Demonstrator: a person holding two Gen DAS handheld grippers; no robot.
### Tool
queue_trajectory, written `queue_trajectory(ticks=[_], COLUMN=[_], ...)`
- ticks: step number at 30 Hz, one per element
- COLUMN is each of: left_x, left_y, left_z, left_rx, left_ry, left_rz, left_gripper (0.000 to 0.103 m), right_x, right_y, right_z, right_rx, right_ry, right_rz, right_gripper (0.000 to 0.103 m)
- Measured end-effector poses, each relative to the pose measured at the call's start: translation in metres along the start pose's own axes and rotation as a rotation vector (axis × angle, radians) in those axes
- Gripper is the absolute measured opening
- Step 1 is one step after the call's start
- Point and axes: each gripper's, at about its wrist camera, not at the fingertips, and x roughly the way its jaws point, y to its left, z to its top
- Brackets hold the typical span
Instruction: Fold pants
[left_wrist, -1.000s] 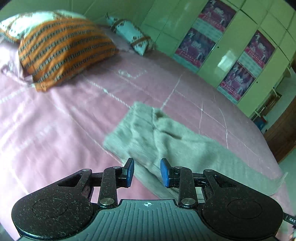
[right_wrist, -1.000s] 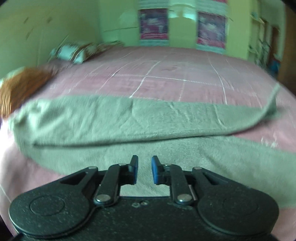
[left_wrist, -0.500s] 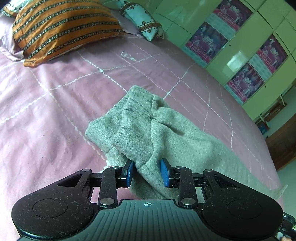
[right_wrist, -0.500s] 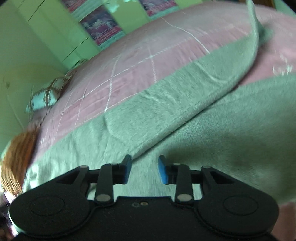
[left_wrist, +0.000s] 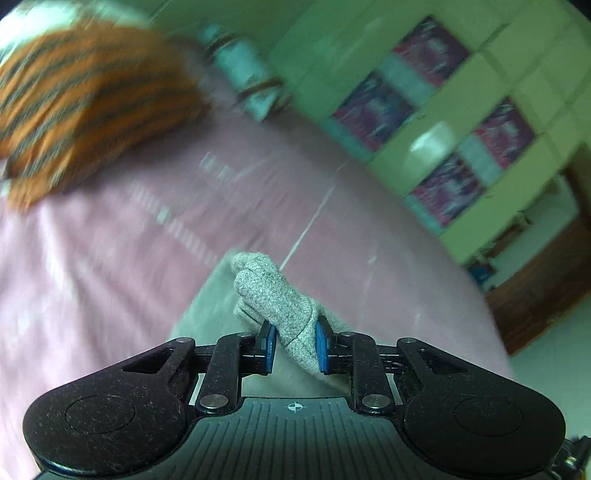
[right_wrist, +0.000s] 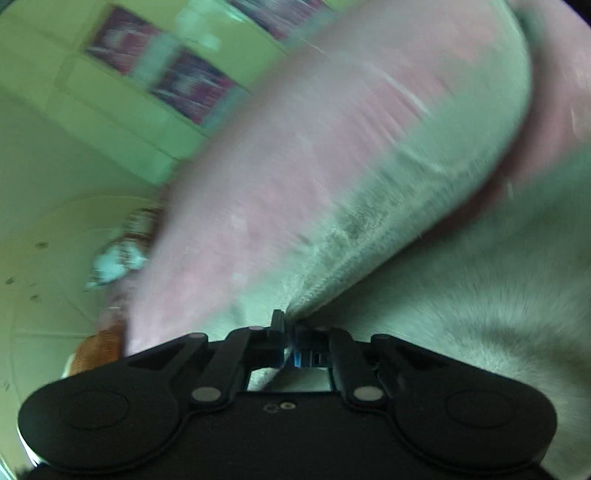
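Note:
The grey knit pants lie on a pink bedsheet. My left gripper is shut on a bunched fold of the pants at their waist end, and the fold sticks up between the blue pads. In the right wrist view the pants fill the right side, one leg folded over the other. My right gripper is shut on the edge of the pants, the pads nearly touching. Both views are motion-blurred.
An orange striped pillow and a light blue pillow lie at the head of the bed. A green wardrobe with posters stands along the far side. A wooden door is at the right.
Both grippers closed on the pants: the left on the waist fold, the right on the fabric edge. Both views have swung and blurred, and the fabric has lifted with the left gripper.

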Motion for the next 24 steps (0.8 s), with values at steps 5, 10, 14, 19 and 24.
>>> queue_trajectory(ticks=[5,10,14,19,24], left_x=[0.034,0.028,0.024,0.025,0.018], left_y=[0.033,0.041,0.022,0.027,0.023], left_z=[-0.034,-0.043,-0.035,-0.046,-0.053], left_rx=[0.102,0.067,0.120,0.192,0.224], left_ry=[0.204,0.177,0.158,0.191,0.157], left_rz=[0.156,0.121,0.110,0.156,0.173], left_gripper=[0.022,0.022,0.022,0.022,0.022], right_x=[-0.048,-0.024,-0.031,-0.048,-0.019], right_y=[0.021,-0.018,0.002,0.017,-0.015], right_z=[-0.059,-0.096,-0.093,-0.072,-0.089], right_rx=[-0.215,-0.113,-0.174,-0.173,-0.117], right_ry=[-0.007,0.125,0.106,0.043,0.133], right_rz=[-0.011,-0.112,-0.129,-0.084,-0.153], right_gripper=[0.000,0.000,0.000,0.000,0.000])
